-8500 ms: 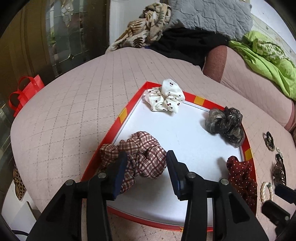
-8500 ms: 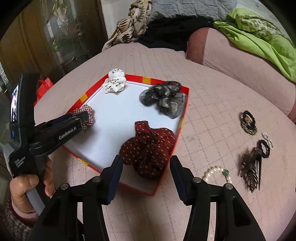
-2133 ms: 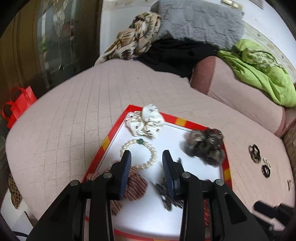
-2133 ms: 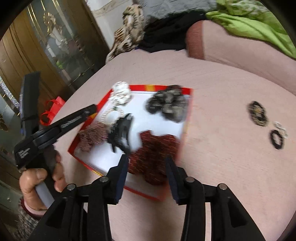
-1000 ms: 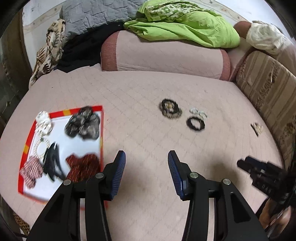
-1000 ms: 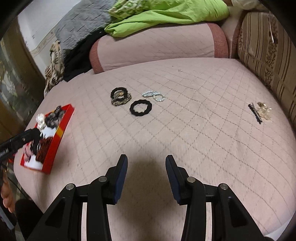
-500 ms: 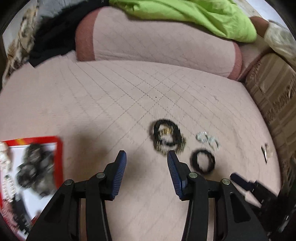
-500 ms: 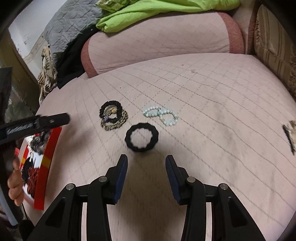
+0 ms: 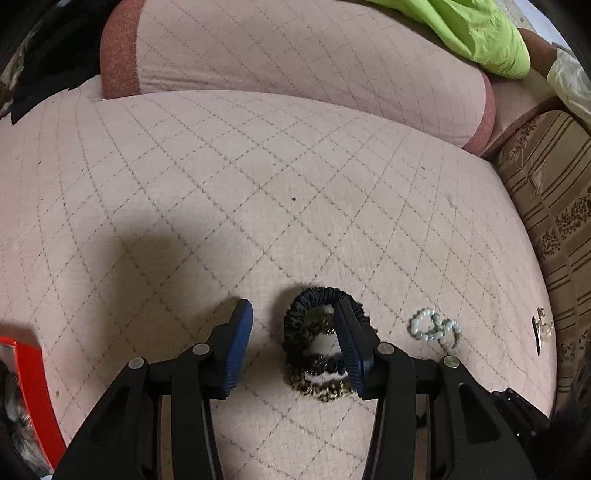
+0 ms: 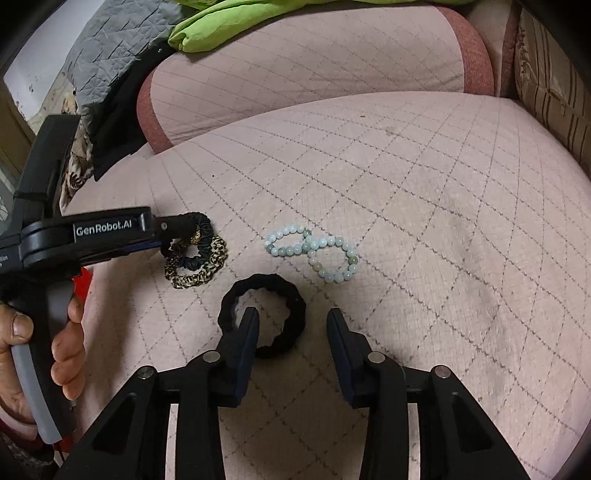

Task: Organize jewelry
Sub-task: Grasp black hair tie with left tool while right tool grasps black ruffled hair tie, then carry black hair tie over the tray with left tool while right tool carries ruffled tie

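Observation:
A black and leopard-print hair tie pair (image 9: pixel 317 347) lies on the pink quilted cushion (image 9: pixel 258 192). My left gripper (image 9: pixel 293 325) is open and low over it; its right finger stands inside the loops, its left finger on bare cushion. The pair also shows in the right wrist view (image 10: pixel 199 254) under the left gripper's tip. A plain black hair tie (image 10: pixel 264 315) lies before my open right gripper (image 10: pixel 291 328), whose left finger reaches into its ring. A pale green bead bracelet (image 10: pixel 314 253), also in the left wrist view (image 9: pixel 436 330), lies to the right.
The red edge of the tray (image 9: pixel 33 387) shows at the lower left. A small dark hair clip (image 9: pixel 537 330) lies near the striped sofa arm (image 9: pixel 554 206). A pink bolster (image 9: pixel 295 59) with green cloth (image 9: pixel 480 29) lines the back.
Both grippers have moved forward and down toward the hair ties. The left gripper now straddles one side of the black and leopard pair; the right gripper now reaches the plain black tie.

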The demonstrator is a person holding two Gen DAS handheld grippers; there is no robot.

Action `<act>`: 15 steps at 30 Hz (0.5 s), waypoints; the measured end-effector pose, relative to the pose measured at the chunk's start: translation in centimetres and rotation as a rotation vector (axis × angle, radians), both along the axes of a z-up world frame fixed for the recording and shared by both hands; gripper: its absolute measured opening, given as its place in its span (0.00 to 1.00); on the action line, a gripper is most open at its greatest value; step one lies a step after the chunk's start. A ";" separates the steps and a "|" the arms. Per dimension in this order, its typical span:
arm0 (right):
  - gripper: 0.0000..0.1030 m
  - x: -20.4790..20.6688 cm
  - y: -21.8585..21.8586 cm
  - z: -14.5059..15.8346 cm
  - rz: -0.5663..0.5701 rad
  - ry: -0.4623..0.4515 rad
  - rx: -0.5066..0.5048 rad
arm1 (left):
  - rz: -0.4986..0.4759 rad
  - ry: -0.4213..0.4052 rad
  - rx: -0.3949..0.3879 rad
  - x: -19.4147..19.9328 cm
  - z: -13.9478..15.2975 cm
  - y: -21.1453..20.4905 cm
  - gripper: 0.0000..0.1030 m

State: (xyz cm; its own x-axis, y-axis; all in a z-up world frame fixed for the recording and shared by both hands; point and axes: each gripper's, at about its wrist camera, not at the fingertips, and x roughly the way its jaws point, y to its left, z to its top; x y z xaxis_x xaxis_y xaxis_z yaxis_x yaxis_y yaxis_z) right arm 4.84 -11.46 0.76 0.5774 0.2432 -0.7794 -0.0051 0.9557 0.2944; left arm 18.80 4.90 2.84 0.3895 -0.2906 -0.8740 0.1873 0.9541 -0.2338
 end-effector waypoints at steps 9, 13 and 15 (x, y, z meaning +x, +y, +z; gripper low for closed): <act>0.10 -0.1 1.3 0.1 0.027 0.000 0.011 | 0.051 -0.008 -0.044 -1.8 1.8 1.5 0.07; 0.10 -2.2 1.2 1.5 0.030 -0.023 0.034 | 0.060 -0.059 -0.044 -5.1 4.6 2.5 0.07; 0.10 -3.6 1.2 2.3 0.031 -0.038 0.043 | 0.053 -0.084 -0.034 -7.4 5.9 2.9 0.07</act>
State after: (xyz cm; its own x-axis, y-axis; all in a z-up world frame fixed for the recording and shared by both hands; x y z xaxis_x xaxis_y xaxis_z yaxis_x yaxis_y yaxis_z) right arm 1.24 -10.23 3.10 0.5979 0.2944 -0.7456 -0.0466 0.9413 0.3343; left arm 11.38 7.78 8.69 0.4761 -0.2968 -0.8277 0.1574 0.9549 -0.2519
